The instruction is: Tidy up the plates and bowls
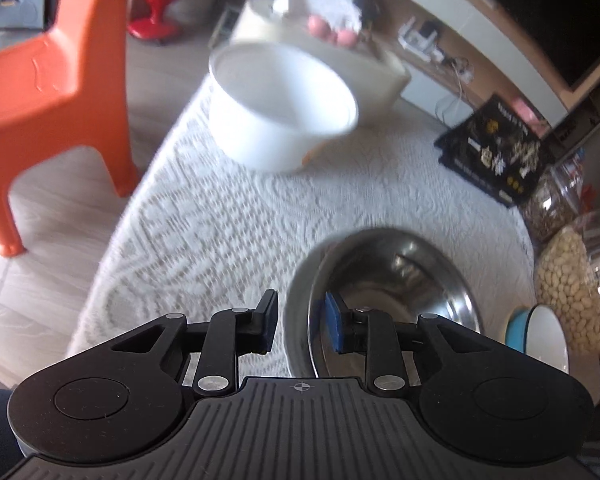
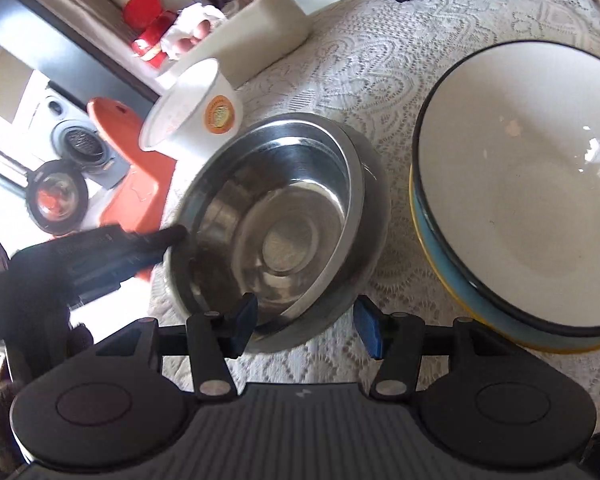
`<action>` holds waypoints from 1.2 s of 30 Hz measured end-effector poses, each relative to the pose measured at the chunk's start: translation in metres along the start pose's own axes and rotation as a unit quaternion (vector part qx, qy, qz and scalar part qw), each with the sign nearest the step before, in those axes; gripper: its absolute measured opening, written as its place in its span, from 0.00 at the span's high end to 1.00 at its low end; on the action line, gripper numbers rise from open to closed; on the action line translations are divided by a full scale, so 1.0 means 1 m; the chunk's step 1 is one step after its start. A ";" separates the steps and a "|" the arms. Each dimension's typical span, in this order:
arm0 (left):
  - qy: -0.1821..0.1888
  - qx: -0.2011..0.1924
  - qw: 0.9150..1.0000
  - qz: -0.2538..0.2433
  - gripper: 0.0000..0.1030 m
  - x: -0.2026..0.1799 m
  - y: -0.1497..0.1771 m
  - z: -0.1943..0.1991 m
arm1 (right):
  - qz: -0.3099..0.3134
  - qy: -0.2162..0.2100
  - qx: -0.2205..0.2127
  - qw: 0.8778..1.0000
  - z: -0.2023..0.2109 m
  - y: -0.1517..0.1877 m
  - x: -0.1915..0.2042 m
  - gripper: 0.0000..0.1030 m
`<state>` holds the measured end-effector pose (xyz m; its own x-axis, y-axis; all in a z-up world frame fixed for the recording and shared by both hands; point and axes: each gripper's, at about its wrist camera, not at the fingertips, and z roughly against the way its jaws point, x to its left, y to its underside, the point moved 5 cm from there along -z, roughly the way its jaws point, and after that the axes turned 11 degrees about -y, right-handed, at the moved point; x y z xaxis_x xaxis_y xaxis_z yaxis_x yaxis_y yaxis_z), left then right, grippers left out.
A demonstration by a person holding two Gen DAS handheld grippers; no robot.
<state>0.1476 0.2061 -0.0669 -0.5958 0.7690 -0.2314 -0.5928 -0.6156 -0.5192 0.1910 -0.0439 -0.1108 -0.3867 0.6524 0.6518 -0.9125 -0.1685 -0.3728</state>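
My left hand-held gripper [image 1: 298, 322] straddles the shiny steel bowl's [image 1: 400, 280] rim, pads not quite touching; right hand-held gripper [image 2: 306, 326] half-open, empty.

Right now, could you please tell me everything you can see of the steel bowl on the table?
The steel bowl is round, shiny bare metal with a broad sloping outer skirt and a flat ringed bottom. It is empty and stands upright on the lace tablecloth, between the white paper tub and the blue-sided bowl, clear of the latter. The left gripper straddles its rim, one finger inside; whether the pads press is unclear.
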 end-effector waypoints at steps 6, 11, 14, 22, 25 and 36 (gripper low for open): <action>0.015 -0.062 0.998 -0.014 0.72 -0.035 -0.003 0.052 | 0.120 -0.029 -0.042 0.992 0.061 0.004 0.020 0.48; 0.079 -0.027 0.994 -0.072 0.72 -0.109 0.031 0.053 | 0.181 0.024 -0.128 0.975 0.116 -0.002 0.013 0.48; 0.091 -0.010 0.989 -0.117 0.72 -0.149 0.056 0.045 | 0.183 0.071 -0.161 0.967 0.140 -0.009 -0.009 0.47; 0.044 0.003 0.985 -0.166 0.72 -0.187 0.092 0.012 | 0.102 0.122 -0.182 0.970 0.159 -0.013 -0.089 0.47; 0.036 0.005 0.986 -0.165 0.72 -0.190 0.090 0.003 | 0.082 0.115 -0.174 0.975 0.153 -0.012 -0.104 0.47; 0.023 0.021 0.981 -0.189 0.71 -0.207 0.085 -0.034 | 0.004 0.044 -0.108 0.993 0.116 -0.035 -0.139 0.55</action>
<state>0.2391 0.0001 -0.0906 -0.3047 0.9502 -0.0660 -0.7896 -0.2907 -0.5404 0.2610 -0.2144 -0.1112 -0.3719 0.7151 0.5919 -0.8556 -0.0168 -0.5173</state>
